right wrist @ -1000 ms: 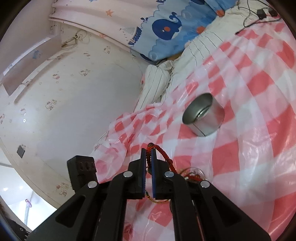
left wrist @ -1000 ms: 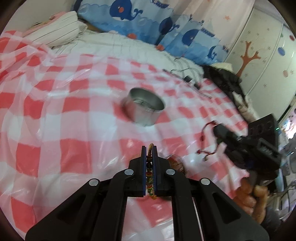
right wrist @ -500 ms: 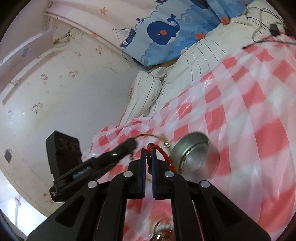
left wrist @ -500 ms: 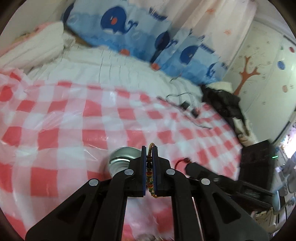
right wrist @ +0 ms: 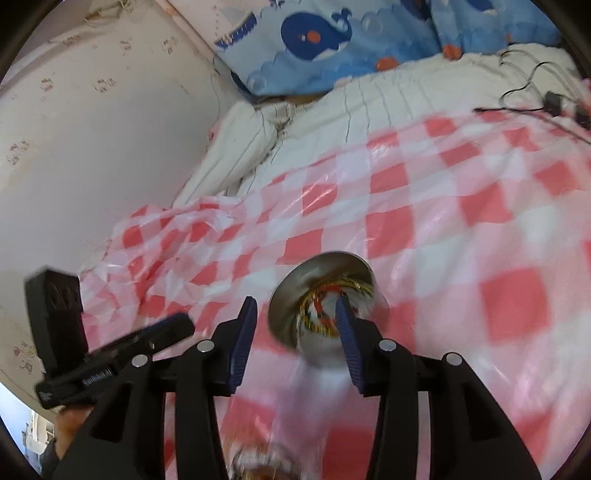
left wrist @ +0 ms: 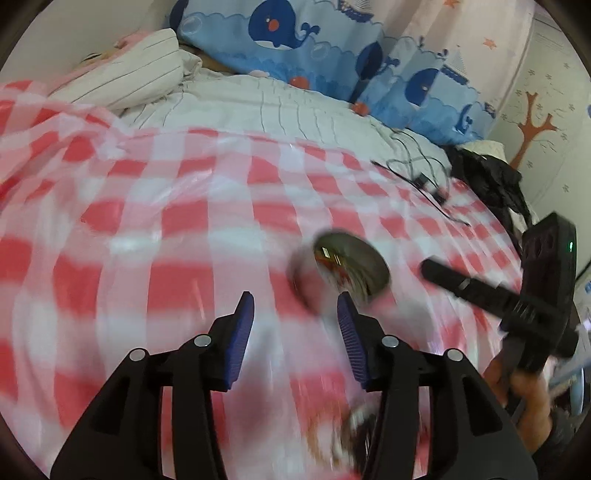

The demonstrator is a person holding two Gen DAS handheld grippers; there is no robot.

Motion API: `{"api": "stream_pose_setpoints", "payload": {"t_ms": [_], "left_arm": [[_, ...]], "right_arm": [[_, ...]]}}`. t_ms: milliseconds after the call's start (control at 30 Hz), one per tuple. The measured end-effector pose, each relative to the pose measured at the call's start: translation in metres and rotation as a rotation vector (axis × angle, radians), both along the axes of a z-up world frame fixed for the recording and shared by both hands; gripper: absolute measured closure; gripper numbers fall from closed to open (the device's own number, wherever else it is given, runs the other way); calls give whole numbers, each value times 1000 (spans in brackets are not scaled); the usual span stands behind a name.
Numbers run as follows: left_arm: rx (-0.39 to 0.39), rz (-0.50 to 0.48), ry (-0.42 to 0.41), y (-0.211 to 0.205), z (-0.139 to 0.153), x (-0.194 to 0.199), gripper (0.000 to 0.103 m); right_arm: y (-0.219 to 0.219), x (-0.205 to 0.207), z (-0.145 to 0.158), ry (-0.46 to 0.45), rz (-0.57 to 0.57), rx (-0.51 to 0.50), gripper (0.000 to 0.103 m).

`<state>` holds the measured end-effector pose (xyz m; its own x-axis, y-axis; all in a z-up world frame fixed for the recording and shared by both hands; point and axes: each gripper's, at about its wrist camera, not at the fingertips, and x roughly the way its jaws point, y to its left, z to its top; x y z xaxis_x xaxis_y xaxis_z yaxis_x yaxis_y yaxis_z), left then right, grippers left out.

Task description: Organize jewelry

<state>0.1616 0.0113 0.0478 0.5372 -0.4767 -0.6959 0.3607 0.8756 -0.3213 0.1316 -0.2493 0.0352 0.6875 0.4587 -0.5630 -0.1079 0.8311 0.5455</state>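
A round metal tin stands on the red-and-white checked cloth; it also shows in the right wrist view. Inside it lie a beaded bracelet and a red cord bracelet, blurred. My left gripper is open and empty, just short of the tin. My right gripper is open and empty, its right finger in front of the tin. More jewelry lies blurred on the cloth near my left gripper's base.
A striped pillow and whale-print bedding lie beyond the cloth. Black cables and dark clothing are at the far right. A wall stands left of the bed.
Both grippers have opened and let go of their bracelets, which now lie in the tin. Both views have shifted and blurred with motion.
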Motion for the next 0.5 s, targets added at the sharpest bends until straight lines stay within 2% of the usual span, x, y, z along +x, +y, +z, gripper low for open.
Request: {"api": "stream_pose_setpoints", "payload": {"t_ms": [100,200,267,333,400,500], "left_arm": [[-8,-45,34,7,-11,-41,58],[16,-116,38,-5,-19,-70,58],[51,-160,1,-15,-20,-82,58],[87,-191,-27,-22,-22,-91,58],[120,-210,-54,-29,-25,-97,58],[122,-246,-70,-39,-27,-100,58]], "right_arm": [[-17,-59,-8,30,-31,-3,53],[-32,-94,-19,91,-83,45,52],[-39,-107,-19,90,-110,90,50],[-41,-113,-17,79,-126,112,41],[-33,-111,-17,90,-103,103,40],[-24,-107,-23,108,-73,109,40]]}}
